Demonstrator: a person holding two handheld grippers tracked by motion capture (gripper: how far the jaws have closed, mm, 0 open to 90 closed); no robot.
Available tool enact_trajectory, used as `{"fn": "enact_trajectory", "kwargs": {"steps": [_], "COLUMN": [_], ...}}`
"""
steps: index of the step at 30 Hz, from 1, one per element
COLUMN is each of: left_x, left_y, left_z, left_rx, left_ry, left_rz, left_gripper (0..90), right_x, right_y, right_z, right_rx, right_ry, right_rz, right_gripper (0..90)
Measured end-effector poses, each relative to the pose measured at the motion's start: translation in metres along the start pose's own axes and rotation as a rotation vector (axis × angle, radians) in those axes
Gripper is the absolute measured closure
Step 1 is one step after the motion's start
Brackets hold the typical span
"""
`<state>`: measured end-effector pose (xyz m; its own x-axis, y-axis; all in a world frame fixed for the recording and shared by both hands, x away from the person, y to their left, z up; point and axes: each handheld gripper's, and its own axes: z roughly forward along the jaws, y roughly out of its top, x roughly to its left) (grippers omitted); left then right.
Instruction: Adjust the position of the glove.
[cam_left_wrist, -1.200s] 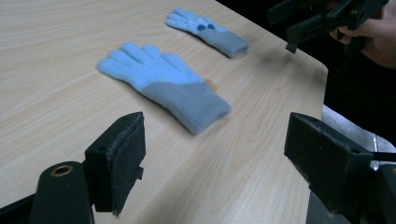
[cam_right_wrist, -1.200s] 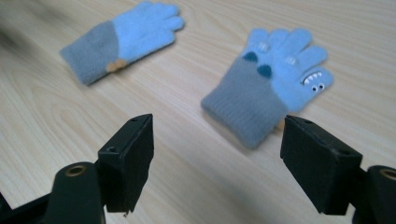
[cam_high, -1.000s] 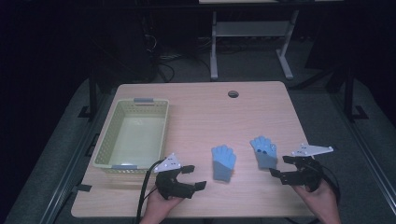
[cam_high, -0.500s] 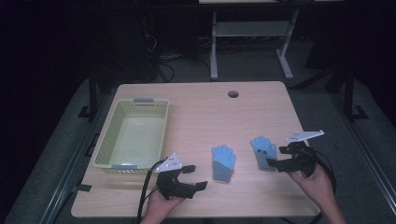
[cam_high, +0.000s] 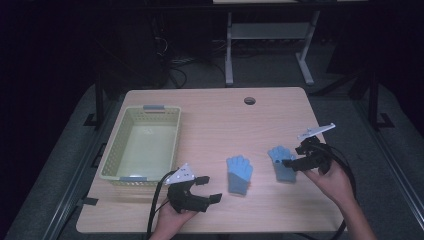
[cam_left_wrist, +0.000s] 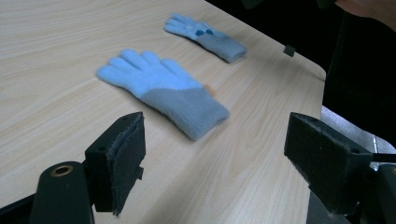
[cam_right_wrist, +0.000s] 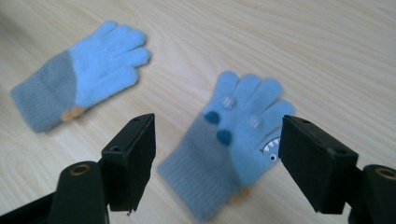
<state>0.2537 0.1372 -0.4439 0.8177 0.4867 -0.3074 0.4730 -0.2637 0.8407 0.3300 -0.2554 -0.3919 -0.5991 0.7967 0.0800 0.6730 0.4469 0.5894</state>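
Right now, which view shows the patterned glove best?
The right gripper view: the patterned glove lies close between the open jaws, its dark spots and toothy mouth print plain. The left gripper view shows it small and far off, beyond the plain glove. The high view shows it small, beside the right gripper.

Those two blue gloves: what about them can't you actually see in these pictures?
- Patterned glove: in the right gripper view the right fingers cover part of its toothy design and its cuff is blurred; in the high view the right gripper overlaps it.
- Plain glove: underside against the table; orange spot too small to identify.
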Motion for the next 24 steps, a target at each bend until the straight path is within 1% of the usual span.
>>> {"fn": "enact_trajectory", "kwargs": {"steps": [1, 3, 5, 10, 14, 16, 17, 19, 21, 24], "left_x": [0.0, 0.0, 0.0, 0.0, 0.0, 0.0, -0.001, -0.001, -0.002, -0.002], "left_y": [0.0, 0.0, -0.001, 0.0, 0.0, -0.001, -0.001, -0.001, 0.0, 0.0], "left_z": [0.0, 0.0, 0.001, 0.0, 0.0, 0.0, 0.001, 0.002, 0.002, 0.001], "left_rx": [0.0, 0.003, 0.003, -0.01, -0.009, -0.004, -0.005, -0.003, -0.001, -0.005], "left_ry": [-0.001, -0.003, -0.003, -0.003, -0.006, -0.004, -0.003, -0.004, -0.004, 0.0], "left_rz": [0.0, 0.0, -0.002, -0.01, -0.013, -0.008, -0.007, 0.0, 0.001, 0.001], "left_gripper": [20.2, 20.2, 20.2, 20.2, 20.2, 20.2, 20.2, 20.2, 20.2, 20.2], "right_x": [-0.001, -0.003, -0.005, -0.009, -0.011, -0.012, -0.013, -0.015, -0.015, -0.015], "right_y": [0.001, 0.003, 0.003, 0.004, 0.004, 0.004, 0.004, 0.004, 0.005, 0.005], "right_z": [0.002, 0.006, 0.012, 0.019, 0.024, 0.026, 0.028, 0.031, 0.034, 0.039], "right_rx": [-0.002, 0.009, 0.031, 0.06, 0.092, 0.105, 0.112, 0.13, 0.151, 0.18], "right_ry": [0.006, 0.002, -0.002, 0.001, 0.003, -0.001, -0.003, 0.003, -0.006, -0.013], "right_rz": [0.004, 0.001, 0.009, 0.023, 0.035, 0.036, 0.041, 0.052, 0.057, 0.058], "right_gripper": [27.2, 27.2, 27.5, 30.2, 32.1, 34.6, 38.5, 42.1, 46.2, 46.3]}}
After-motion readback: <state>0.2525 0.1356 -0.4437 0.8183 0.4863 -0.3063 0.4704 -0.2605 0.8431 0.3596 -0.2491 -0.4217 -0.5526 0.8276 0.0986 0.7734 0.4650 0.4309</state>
